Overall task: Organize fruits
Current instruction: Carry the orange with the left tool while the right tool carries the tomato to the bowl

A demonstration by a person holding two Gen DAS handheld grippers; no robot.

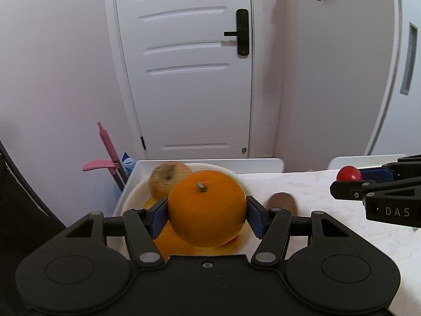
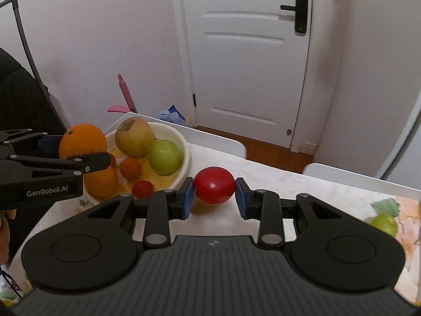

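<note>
The left gripper (image 1: 207, 212) is clamped on an orange (image 1: 208, 208), 1 blue pad on each flank, stem end facing up. The right gripper (image 2: 213, 197) is closed on a red tomato (image 2: 214, 189), which is smaller and is held the same way across its width. Both fruits are carried clear of the table (image 2: 289, 184). The deciding relation is the position of the white bowl (image 2: 184, 155): in the left wrist view it lies directly below and just ahead of the orange, while in the right wrist view it lies forward and to the left of the tomato, with the left gripper between them. The left hand is therefore judged nearer to the bowl. The bowl already holds 2 apples, 1 yellowish (image 2: 134, 137) and 1 green (image 2: 165, 156), plus a second orange (image 2: 101, 181), a small mandarin (image 2: 130, 168) and a small tomato (image 2: 143, 189). A brown fruit (image 1: 282, 202), too blurred to identify, rests on the table just beside the bowl. Free space in the bowl looks limited, so each placement probably needs a low, gentle release.
</note>
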